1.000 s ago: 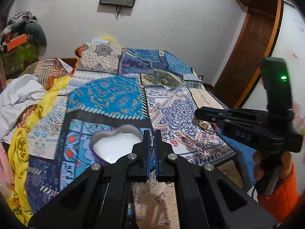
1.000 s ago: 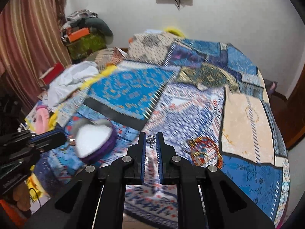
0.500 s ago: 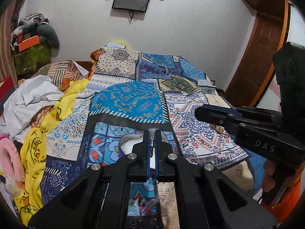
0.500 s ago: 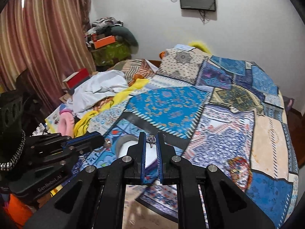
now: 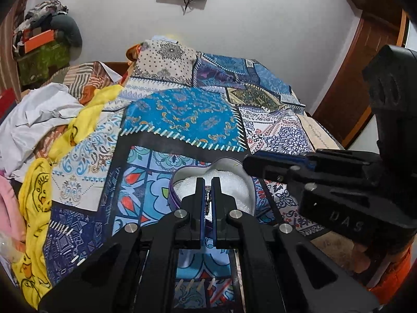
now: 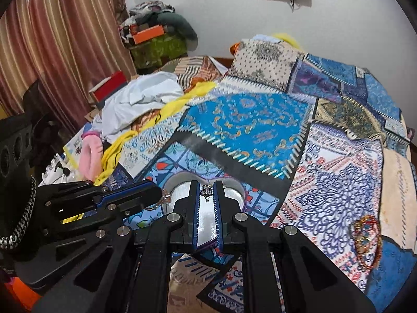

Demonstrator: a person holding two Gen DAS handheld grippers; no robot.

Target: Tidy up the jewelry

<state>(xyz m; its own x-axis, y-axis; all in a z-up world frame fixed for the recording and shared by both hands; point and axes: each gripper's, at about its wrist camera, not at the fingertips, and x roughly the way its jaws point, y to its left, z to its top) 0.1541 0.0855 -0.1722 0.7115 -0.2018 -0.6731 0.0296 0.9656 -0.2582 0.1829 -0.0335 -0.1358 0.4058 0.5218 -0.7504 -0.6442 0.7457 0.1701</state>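
Right now I see a small silver earring (image 6: pixel 206 192) with a dangling drop pinched at the tips of my right gripper (image 6: pixel 206 191), low centre of the right view. My left gripper (image 5: pixel 207 198) is clamped on another small silvery piece (image 5: pixel 207 200), too tiny to make out. Both hang over the heart-shaped purple tin (image 5: pixel 235 162), filled with white padding (image 5: pixel 235 185), on the patchwork bedspread (image 5: pixel 182 117). Coloured bangles (image 6: pixel 365 237) lie at lower right.

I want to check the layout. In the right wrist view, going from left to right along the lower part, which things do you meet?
Left gripper → small silver earring pinched in the right gripper, over the heart-shaped box → pile of colourful bangles on the patchwork bedspread.
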